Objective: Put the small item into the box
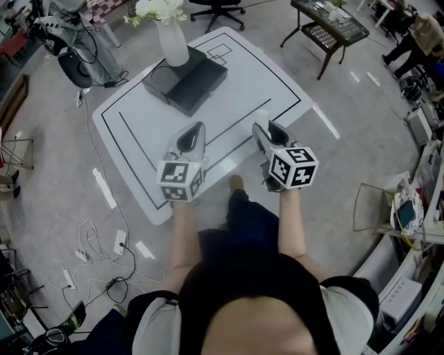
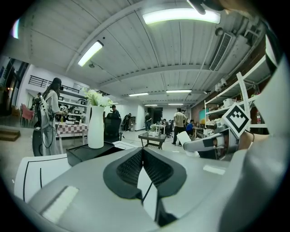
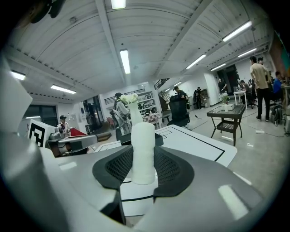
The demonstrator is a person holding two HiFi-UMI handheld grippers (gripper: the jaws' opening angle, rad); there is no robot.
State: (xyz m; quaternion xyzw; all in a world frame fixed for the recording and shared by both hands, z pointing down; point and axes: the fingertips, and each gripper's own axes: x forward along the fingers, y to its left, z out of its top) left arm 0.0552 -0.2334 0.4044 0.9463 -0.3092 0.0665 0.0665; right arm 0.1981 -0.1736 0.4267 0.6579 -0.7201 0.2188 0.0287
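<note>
Tongs in our right hand (image 3: 142,153) grip the small white item (image 3: 143,133), left tongs (image 2: 142,153) closed and empty, both well short of the black box (image 1: 186,83) on the worktop (image 1: 274,80); placing remains.

Small item (image 3: 143,152): upright between the right gripper (image 1: 263,128)'s jaws.
Box (image 1: 186,80): on the table (image 1: 270,87), ahead of both jaws, nearer the left gripper (image 1: 197,130)'s.
Vase (image 1: 173,41): at the box's far end.
Side table (image 1: 330,26): beyond the table, right of both jaws.

White vase (image 1: 173,43), office chair (image 1: 216,8), side table (image 1: 331,24)
</note>
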